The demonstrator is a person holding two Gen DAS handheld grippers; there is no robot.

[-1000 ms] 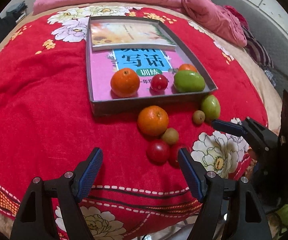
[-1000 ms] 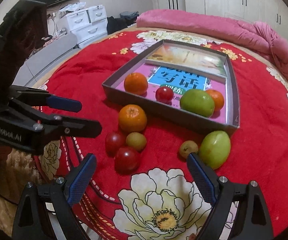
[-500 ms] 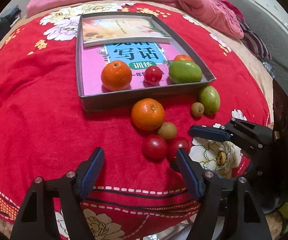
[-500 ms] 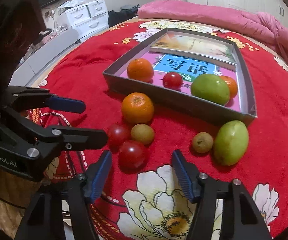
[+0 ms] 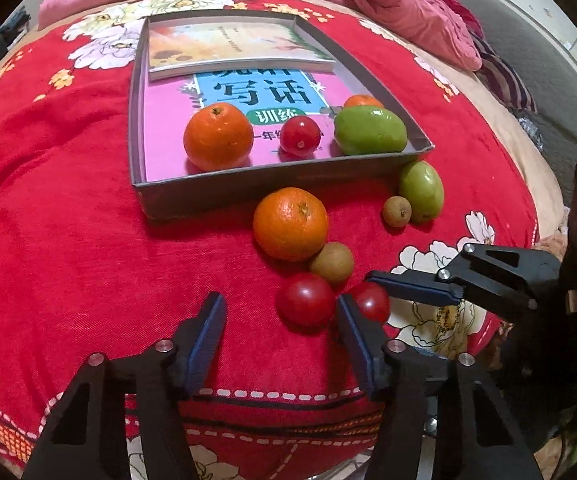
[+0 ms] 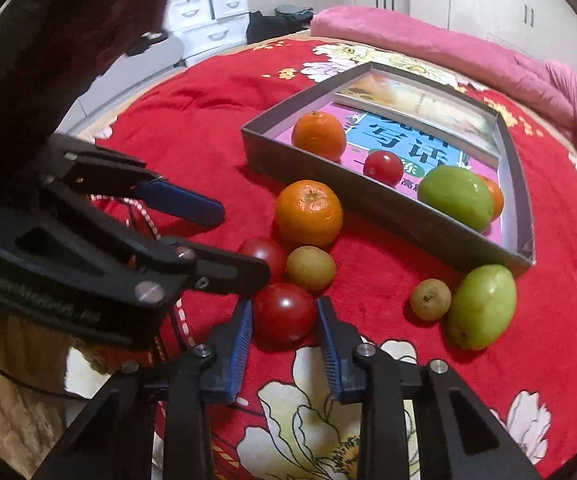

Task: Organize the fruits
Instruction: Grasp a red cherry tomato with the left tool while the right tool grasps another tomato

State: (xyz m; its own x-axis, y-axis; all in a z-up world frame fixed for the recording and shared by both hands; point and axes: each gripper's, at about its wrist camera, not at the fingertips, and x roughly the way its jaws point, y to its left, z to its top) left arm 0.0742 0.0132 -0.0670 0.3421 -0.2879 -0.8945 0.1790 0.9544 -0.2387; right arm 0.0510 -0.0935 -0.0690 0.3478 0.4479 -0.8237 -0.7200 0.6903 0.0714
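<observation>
A: Logged a change at the right claw point(image 6: 284, 302). Saw its jaws just closing, from wide a second earlier down to a pinch on the near tomato point(image 6: 284, 314), pads against both its sides. Found that tomato resting on the bed point(image 5: 68, 240), near edge, not lifted.

B: Noted the same. Took it as the pick begun. Expected next a lift over the near wall of the tray point(image 5: 272, 190). Counted inside, on the books point(image 5: 228, 46): tray orange point(image 5: 218, 136), tray tomato point(image 5: 300, 136), large green fruit point(image 5: 370, 130), far orange point(image 5: 362, 101).

A: And the left claw point(image 5: 280, 297)?

B: Saw its jaws just narrowing too, yet spread, gripping nothing. Marked a second tomato point(image 5: 306, 300) just beside its right finger. Could not tell whether level with the pads or below them.

A: Listed as not yet in the tray: loose orange point(image 5: 290, 224), brown fruit point(image 5: 331, 263) touching it, then to the right a small brown fruit point(image 5: 396, 211) beside a green fruit point(image 5: 422, 191) at the tray's near right corner.

B: Flagged the hidden parts. Found the near tomato half covered by the right claw's finger in the left view. Found the second tomato partly behind the left claw's finger in the right view. Glimpsed only the top of the far orange behind the large green fruit. Could not judge firmness of the pinch.
</observation>
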